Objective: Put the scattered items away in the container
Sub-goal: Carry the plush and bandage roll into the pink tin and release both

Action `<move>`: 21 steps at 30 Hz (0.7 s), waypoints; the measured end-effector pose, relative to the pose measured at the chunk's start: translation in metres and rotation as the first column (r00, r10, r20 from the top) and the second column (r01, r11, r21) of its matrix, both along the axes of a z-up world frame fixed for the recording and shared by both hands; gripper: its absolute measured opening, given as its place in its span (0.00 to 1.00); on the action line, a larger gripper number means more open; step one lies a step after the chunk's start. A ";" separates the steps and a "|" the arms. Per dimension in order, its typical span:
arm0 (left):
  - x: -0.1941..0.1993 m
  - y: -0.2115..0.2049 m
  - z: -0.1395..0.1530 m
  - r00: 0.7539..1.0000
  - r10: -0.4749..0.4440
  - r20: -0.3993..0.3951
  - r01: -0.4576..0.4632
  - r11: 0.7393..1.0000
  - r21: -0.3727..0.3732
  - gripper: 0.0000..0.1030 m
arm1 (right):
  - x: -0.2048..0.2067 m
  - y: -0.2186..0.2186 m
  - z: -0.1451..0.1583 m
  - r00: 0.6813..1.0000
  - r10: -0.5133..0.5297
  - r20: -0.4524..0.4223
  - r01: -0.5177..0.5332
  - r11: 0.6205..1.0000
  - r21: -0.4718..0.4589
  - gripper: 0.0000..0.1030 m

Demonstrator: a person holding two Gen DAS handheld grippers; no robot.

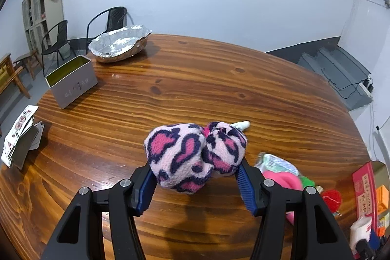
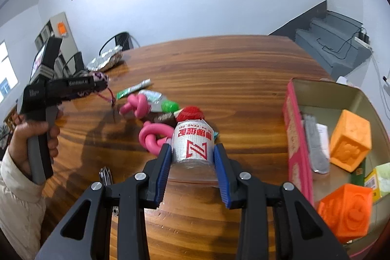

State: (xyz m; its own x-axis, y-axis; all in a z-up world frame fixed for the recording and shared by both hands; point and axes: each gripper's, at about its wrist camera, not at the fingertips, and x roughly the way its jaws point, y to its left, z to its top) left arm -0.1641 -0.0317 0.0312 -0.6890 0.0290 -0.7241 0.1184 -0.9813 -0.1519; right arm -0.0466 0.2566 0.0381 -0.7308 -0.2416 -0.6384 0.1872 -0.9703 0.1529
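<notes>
Scattered items are in both my grips, fuzzy leopard-print bundle (image 1: 195,157) pinched between left gripper (image 1: 196,180) pads, mesh tape roll (image 2: 192,143) between right gripper (image 2: 192,162) pads, and soft bundle may slip before red tin (image 2: 341,162).

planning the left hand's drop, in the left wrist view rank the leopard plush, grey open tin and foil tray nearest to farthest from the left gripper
1. leopard plush: clamped between the left gripper's pads, above the table.
2. grey open tin: far left on the table.
3. foil tray: behind the tin, at the far edge.
</notes>
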 end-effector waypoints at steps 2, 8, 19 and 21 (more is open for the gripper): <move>0.003 0.005 0.004 1.000 -0.015 -0.009 0.015 1.000 0.011 0.59 | 0.005 0.007 0.008 0.999 -0.032 -0.029 0.032 0.999 -0.006 0.38; 0.018 0.021 0.020 0.997 -0.063 -0.048 0.064 0.998 0.025 0.59 | 0.022 0.042 0.029 0.982 -0.161 -0.103 0.155 0.986 -0.062 0.38; 0.056 0.069 0.053 0.970 -0.206 -0.130 0.213 0.976 0.046 0.59 | 0.060 0.118 0.021 0.916 -0.396 -0.063 0.389 0.915 -0.107 0.38; 0.061 0.078 0.055 0.963 -0.236 -0.133 0.245 0.968 0.051 0.59 | 0.061 0.127 0.022 0.908 -0.415 -0.052 0.409 0.907 -0.099 0.38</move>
